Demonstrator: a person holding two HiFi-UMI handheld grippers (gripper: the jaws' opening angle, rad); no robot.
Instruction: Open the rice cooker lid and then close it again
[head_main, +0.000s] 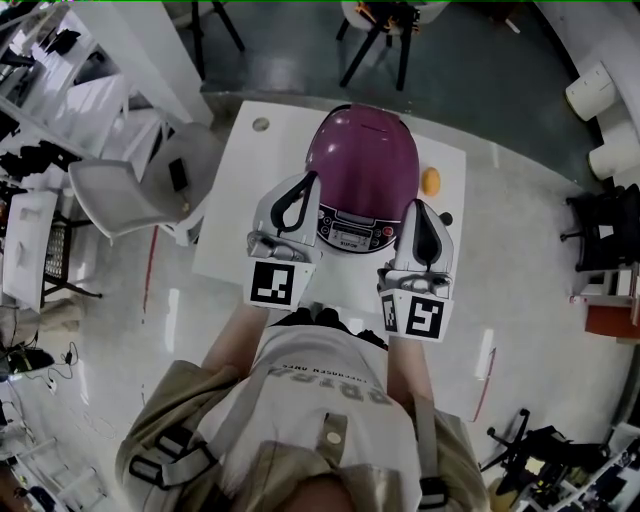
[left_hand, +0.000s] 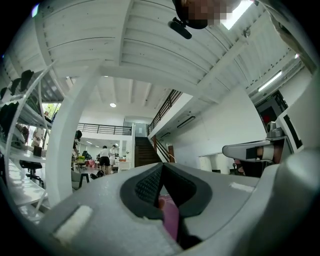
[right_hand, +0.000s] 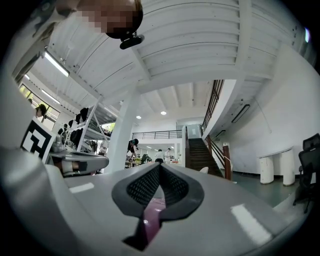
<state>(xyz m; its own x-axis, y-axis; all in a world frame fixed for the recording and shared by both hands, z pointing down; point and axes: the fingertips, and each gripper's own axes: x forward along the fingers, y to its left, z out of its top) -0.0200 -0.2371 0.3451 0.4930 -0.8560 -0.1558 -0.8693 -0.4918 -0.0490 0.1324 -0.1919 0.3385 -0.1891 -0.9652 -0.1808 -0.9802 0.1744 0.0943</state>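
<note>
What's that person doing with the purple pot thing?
A person at the white table holds a gripper in each hand. The left gripper and right gripper are both shut and empty, one on each side of the purple rice cooker. Its lid is down.

Open lab hall: staircase (right_hand: 201, 152), mezzanine railing (right_hand: 157, 134), shelving racks (right_hand: 82, 127), tripods (head_main: 375, 45)

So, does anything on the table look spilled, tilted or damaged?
Nothing stands out: the rice cooker sits upright on the white table, lid closed, with a small orange object lying beside it.
</note>
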